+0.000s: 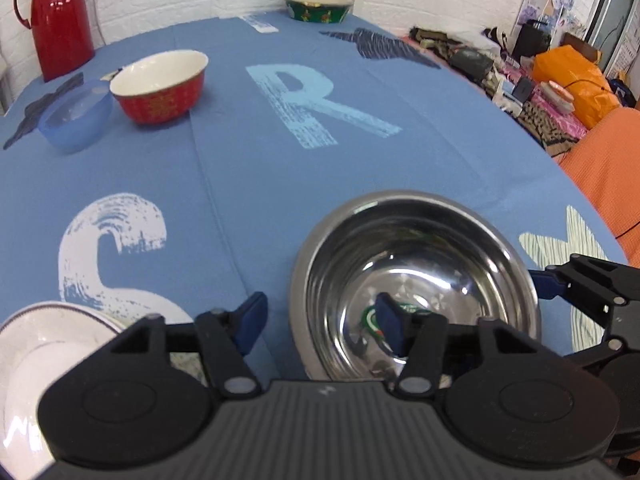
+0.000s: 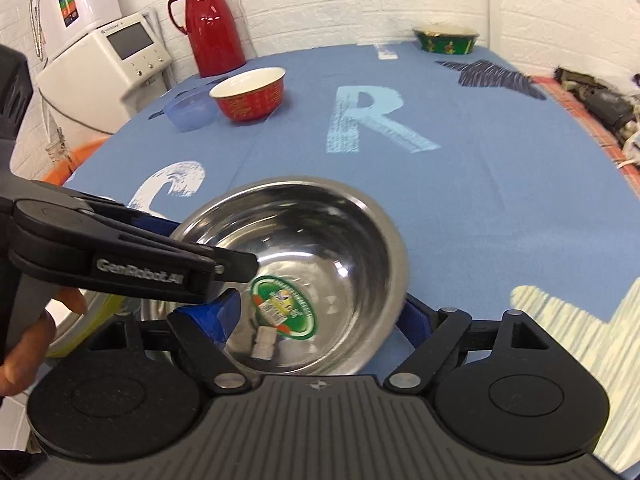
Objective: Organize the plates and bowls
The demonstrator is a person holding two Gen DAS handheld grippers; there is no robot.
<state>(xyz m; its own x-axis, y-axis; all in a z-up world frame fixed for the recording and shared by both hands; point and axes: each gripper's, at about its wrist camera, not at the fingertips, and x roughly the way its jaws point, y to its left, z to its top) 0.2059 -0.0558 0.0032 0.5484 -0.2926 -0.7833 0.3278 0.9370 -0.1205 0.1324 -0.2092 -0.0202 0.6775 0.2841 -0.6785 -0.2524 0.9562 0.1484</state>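
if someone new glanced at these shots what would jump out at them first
The shiny steel bowl at the near edge of the blue tablecloth dominates, with the left gripper and right gripper open astride its rim from opposite sides. Next comes the red bowl beside a blue plastic bowl at the far left, and the tall red thermos behind them against the white wall.

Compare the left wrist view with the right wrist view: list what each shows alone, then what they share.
Left wrist only: a white plate at lower left and an orange bag in the clutter at right.
Right wrist only: a white appliance beside the table and a hand.
Both: the steel bowl, red bowl, blue plastic bowl, green bowl and red thermos jug.
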